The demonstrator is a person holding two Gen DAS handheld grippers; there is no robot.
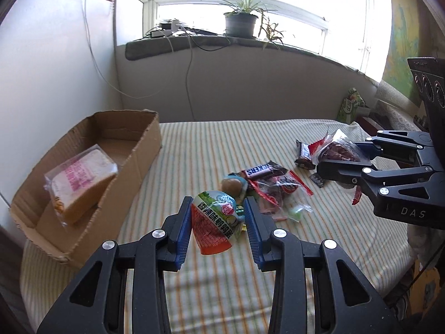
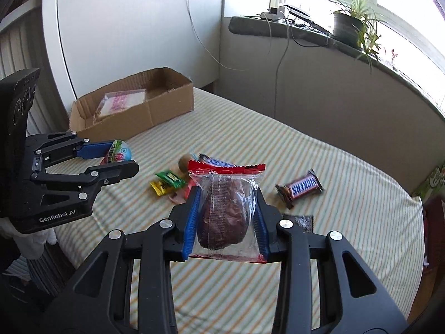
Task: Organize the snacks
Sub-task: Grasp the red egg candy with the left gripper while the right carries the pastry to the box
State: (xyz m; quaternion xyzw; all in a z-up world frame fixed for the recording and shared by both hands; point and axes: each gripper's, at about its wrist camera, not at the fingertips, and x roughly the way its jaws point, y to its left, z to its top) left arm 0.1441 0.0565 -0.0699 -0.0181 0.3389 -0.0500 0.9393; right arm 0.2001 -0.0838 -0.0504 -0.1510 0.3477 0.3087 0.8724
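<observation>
Now, carry to the brown cardboard box [image 1: 91, 167] at the left: left gripper [image 1: 218, 217] fingers pinching the orange-and-green egg snack pouch [image 1: 214, 222]; right gripper [image 2: 226, 217] fingers pinching the clear red-topped packet of dark meat [image 2: 225, 217]. Lift clear above the striped bed [image 2: 333, 167], release low beside the pink-printed bread packet [image 1: 80, 178].

The left wrist view looks forward along its own fingers [image 1: 183, 222], low over the striped bed [image 1: 194, 144], facing the window [image 1: 250, 8], the cardboard box [image 1: 83, 167] close at its left. The right wrist view looks from the bed's other side toward that box [image 2: 133, 105]. Both share the box, the snack pile [image 2: 194, 175] and the plant [image 2: 353, 22]
</observation>
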